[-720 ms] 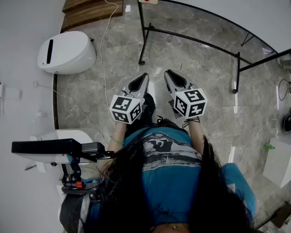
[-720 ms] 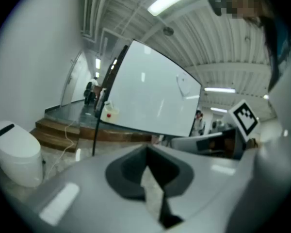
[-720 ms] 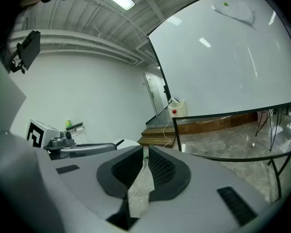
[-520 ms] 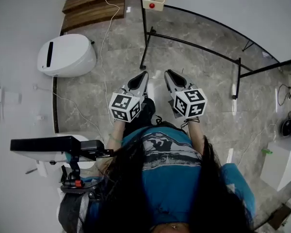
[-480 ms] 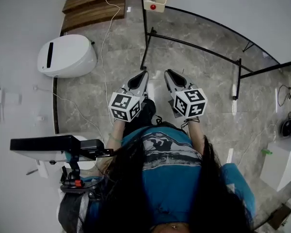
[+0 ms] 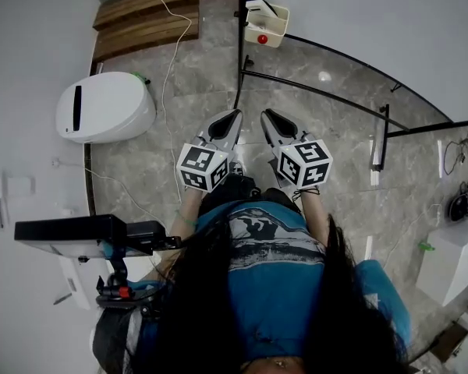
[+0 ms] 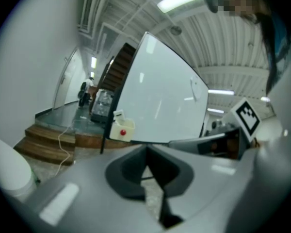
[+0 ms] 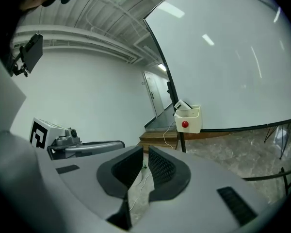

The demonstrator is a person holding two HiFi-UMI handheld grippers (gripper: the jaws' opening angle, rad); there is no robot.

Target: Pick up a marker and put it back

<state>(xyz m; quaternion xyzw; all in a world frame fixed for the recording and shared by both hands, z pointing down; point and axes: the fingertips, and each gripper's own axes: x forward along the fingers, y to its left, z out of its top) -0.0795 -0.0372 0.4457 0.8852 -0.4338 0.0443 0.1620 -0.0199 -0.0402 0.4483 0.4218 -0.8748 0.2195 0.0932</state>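
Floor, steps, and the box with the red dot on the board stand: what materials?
Floor: polished stone or stone-look tile, going by the grey veining and faint sheen.
Steps: brown wood, likely, with plank lines.
Box: cream plastic, probably, smooth and matte.

The left gripper [image 6: 223, 125] and the right gripper [image 6: 273, 123] are held side by side, slightly apart, at the centre of the head view. Both are pointed toward the top of the frame and tipped slightly downward. Both pairs of jaws are seen pressed together with nothing between them. The forearms [image 6: 186, 209] are stretched forward.
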